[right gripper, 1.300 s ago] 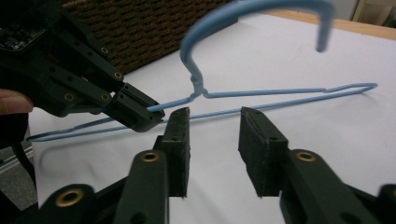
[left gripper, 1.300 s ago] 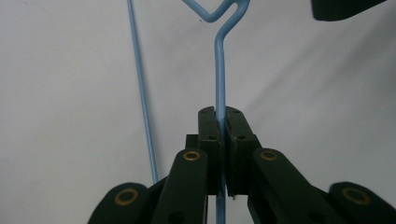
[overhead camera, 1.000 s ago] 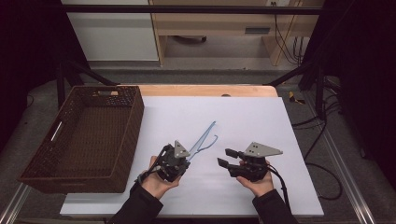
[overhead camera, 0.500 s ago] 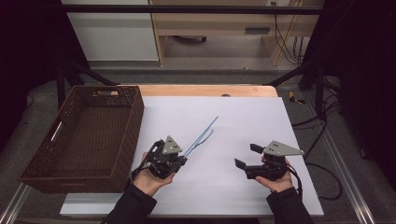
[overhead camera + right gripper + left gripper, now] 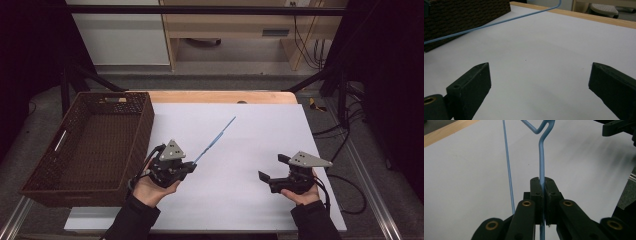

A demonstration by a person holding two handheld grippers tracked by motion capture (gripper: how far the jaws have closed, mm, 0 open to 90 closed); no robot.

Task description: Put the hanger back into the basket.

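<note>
Beside the wicker basket (image 5: 85,145), the left tool (image 5: 187,168) is clamped on a blue wire hanger (image 5: 215,139); farther from the basket, the right tool (image 5: 272,167) hangs level, jaws spread wide over the desk (image 5: 260,125).

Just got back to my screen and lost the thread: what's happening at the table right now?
A person holds a gripper in each hand over the white table. The left gripper is shut on a thin light-blue wire hanger, its fingers clamped on the wire, which slants up and away. The right gripper is open, holding nothing, apart to the right. The dark brown woven basket at left looks empty.
</note>
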